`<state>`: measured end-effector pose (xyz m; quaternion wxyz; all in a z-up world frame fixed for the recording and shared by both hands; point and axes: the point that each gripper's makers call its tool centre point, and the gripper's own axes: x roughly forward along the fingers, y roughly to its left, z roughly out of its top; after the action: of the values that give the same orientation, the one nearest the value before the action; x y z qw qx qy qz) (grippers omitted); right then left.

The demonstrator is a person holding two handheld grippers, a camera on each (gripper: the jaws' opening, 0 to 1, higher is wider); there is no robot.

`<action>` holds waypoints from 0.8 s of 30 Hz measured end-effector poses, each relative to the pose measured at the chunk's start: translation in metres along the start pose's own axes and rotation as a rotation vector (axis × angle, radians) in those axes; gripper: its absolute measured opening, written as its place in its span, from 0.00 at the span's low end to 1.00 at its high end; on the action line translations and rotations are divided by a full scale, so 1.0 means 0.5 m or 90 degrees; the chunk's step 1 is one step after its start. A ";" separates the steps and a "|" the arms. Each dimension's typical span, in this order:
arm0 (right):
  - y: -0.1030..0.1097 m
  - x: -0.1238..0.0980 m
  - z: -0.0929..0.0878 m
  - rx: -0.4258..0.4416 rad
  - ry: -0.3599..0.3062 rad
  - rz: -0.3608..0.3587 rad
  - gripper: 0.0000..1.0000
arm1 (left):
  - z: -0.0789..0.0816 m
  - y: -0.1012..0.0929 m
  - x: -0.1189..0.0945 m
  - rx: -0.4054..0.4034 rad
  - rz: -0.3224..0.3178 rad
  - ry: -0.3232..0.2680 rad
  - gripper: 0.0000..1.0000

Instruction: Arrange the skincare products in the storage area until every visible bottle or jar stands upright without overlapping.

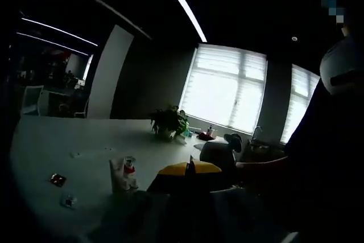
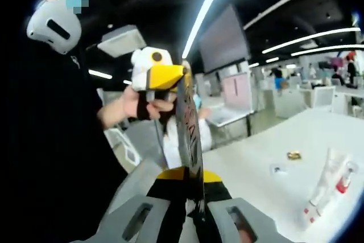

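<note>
In the right gripper view a thin, flat dark packet (image 2: 187,135) with pale lettering down its face stands edge-on between the right gripper's (image 2: 190,211) grey jaws, which are closed on its lower end; it rises from the yellow-and-black jaw tips up the middle of the view. Behind its top edge the left gripper (image 2: 156,72), white with a yellow front, is held in a person's hand (image 2: 139,106); whether it touches the packet cannot be told. On the white table (image 2: 256,169) at the lower right lie two white tubes (image 2: 330,189) with red caps, side by side and leaning, not upright, with a small sachet (image 2: 294,155) and another small flat piece (image 2: 277,169) nearby. In the left gripper view, which is very dark, a white tube with red on it (image 1: 123,173) stands on the table (image 1: 68,135) beside a yellow-and-black part (image 1: 189,169); that gripper's own jaws are too dim to judge. A potted plant (image 1: 168,122) sits farther back, before bright blinded windows (image 1: 224,86).
</note>
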<state>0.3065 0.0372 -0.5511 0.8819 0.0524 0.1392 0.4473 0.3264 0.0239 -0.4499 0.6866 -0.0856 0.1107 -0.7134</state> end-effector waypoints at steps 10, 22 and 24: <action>0.000 -0.004 -0.021 -0.001 0.047 -0.005 0.00 | -0.023 0.005 -0.005 0.062 0.027 0.038 0.08; -0.004 -0.027 0.027 0.003 0.020 -0.024 0.00 | -0.103 0.037 -0.031 0.058 0.072 0.104 0.31; -0.002 -0.029 0.043 -0.005 0.013 -0.024 0.00 | -0.119 0.042 -0.029 0.056 0.081 0.115 0.36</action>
<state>0.3052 0.0256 -0.5281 0.8888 0.0417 0.1469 0.4320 0.3311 0.0401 -0.5122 0.7207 0.0168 0.1459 -0.6775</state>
